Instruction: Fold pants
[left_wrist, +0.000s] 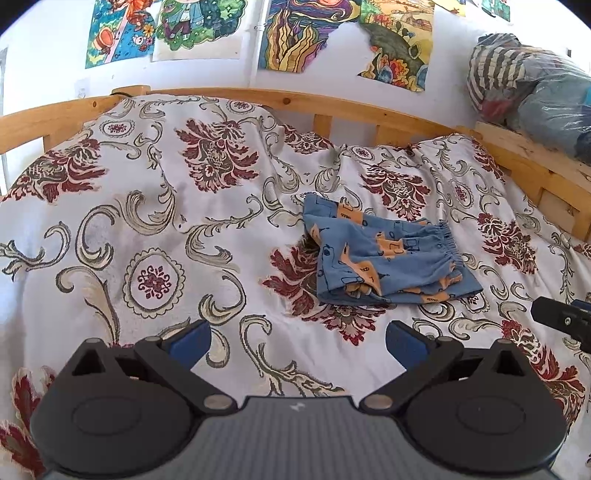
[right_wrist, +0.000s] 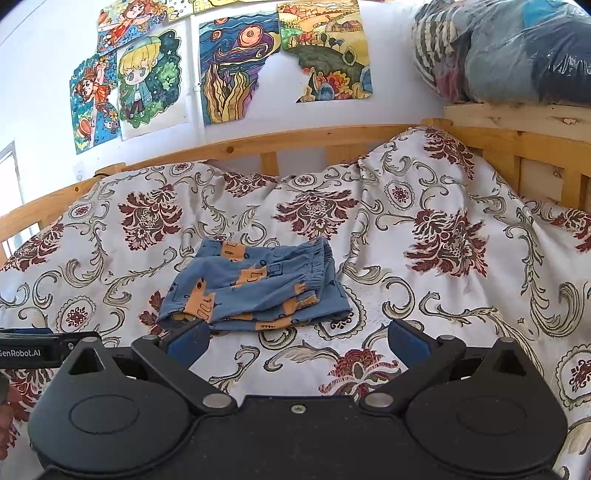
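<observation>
Left to right across the bed. The left gripper (left_wrist: 297, 341) hangs over the patterned bedspread (left_wrist: 155, 229) with its jaws spread wide and nothing between them; only printed cloth shows in the gap. Ahead of these jaws and off to their right lie the pants (left_wrist: 384, 258), a small blue pair with an orange print, already doubled into a compact, roughly square bundle. The elastic waistband (left_wrist: 448, 243) sits on the bundle's far right side, and stacked layers show along its near edge.

The right gripper (right_wrist: 299, 341) likewise stands with jaws wide apart and empty. In its view the pants (right_wrist: 255, 288) lie straight ahead, and the near edge of the bundle is just beyond the left fingertip (right_wrist: 190, 341), not visibly touching it. Each gripper's tip shows at the edge of the other's view, so the two are side by side on the near side of the garment.

Judged step: the folding appears complete or nearly so, with both tools released and clear of the cloth. The loose layers at the near edge look slightly uneven. A further move, if any, would call for closing on that near edge to square it or to add one last fold; otherwise the task is likely finished. The wooden bed rail (right_wrist: 295, 142) lies well beyond.
</observation>
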